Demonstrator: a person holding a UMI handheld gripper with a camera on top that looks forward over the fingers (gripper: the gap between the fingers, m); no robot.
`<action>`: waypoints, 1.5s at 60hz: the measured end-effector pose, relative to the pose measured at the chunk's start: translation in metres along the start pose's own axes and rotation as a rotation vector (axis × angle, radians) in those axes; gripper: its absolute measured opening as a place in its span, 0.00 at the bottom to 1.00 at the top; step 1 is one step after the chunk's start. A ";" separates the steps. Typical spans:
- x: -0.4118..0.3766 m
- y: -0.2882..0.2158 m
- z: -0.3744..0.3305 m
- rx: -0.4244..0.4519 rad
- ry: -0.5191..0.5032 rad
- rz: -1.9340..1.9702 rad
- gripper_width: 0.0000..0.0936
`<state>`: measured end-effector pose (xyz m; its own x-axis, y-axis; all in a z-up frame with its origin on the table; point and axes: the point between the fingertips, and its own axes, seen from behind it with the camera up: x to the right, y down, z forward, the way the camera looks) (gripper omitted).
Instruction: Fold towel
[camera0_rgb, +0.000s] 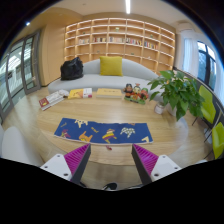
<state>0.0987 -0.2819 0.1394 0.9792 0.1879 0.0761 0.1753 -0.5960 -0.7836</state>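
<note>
A blue towel (103, 131) with a yellow and red pattern lies flat and spread out on the wooden table (50, 125), just beyond my fingers. My gripper (111, 158) is open and empty, held above the table's near edge. Its two fingers with magenta pads (75, 157) stand wide apart, with bare table between them. The towel's near edge lies just ahead of the fingertips.
Books and papers (65, 96) lie at the table's far left. Small toys (136, 93) and a potted plant (180, 92) stand at the far right. A sofa with a yellow cushion (111, 66) and a black bag (72, 69) is beyond, under wall shelves.
</note>
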 end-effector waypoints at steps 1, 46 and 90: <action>-0.009 0.006 0.005 -0.010 -0.014 0.002 0.91; -0.271 -0.016 0.236 -0.004 -0.065 0.013 0.87; -0.304 -0.140 0.148 0.161 -0.359 0.166 0.01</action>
<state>-0.2390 -0.1402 0.1344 0.8902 0.3768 -0.2562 -0.0277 -0.5165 -0.8558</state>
